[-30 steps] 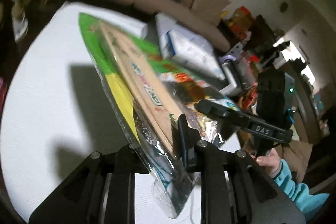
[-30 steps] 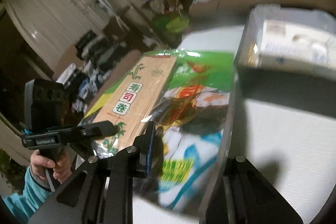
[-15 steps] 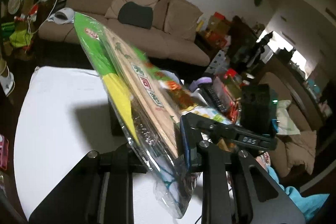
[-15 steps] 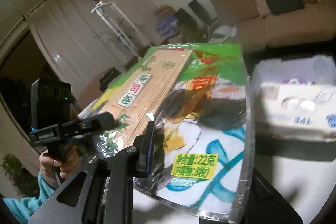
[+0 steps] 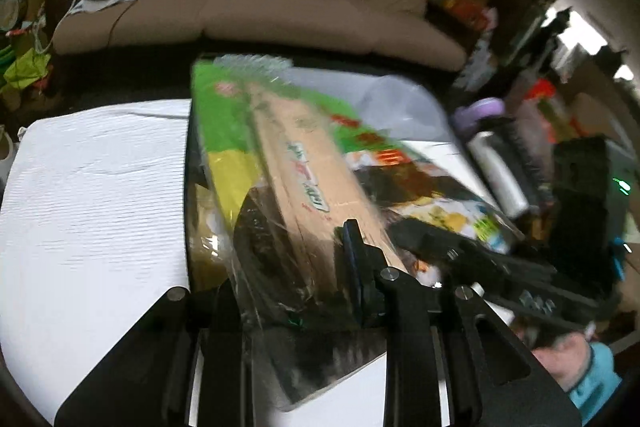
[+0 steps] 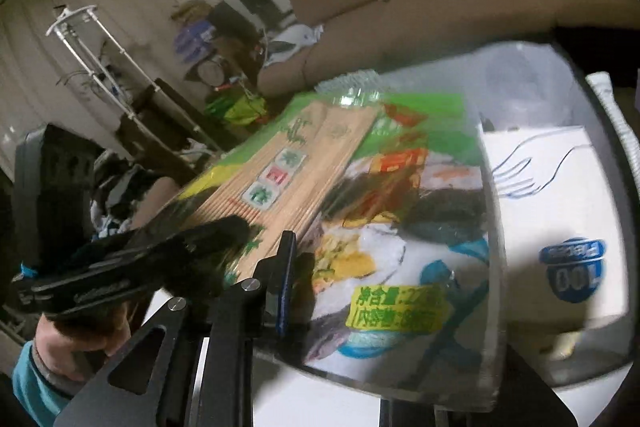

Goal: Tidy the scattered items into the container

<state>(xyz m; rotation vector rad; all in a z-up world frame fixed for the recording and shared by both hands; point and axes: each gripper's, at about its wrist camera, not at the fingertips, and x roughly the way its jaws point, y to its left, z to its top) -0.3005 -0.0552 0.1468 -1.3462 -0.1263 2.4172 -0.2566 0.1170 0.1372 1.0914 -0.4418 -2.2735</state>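
Sushi kit packet (image 5: 304,163) above clear container (image 6: 560,187) on white counter (image 5: 92,195), left hand-held gripper (image 5: 288,287) pinching its near edge, right hand-held gripper (image 6: 384,311) pinching its side.

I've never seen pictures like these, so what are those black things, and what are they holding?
They are grabbing tools, one in each of a person's hands. Each has two fingers and a small camera that looks forward along them, so one picture comes from the left tool and the other from the right tool. Both tools pinch the same thing: a sushi-making kit, a clear bag holding a bamboo rolling mat and seaweed. It is held tilted over a clear plastic tub that stands on a white-covered table. Inside the tub is a white box of forks. Behind the table is a brown sofa.
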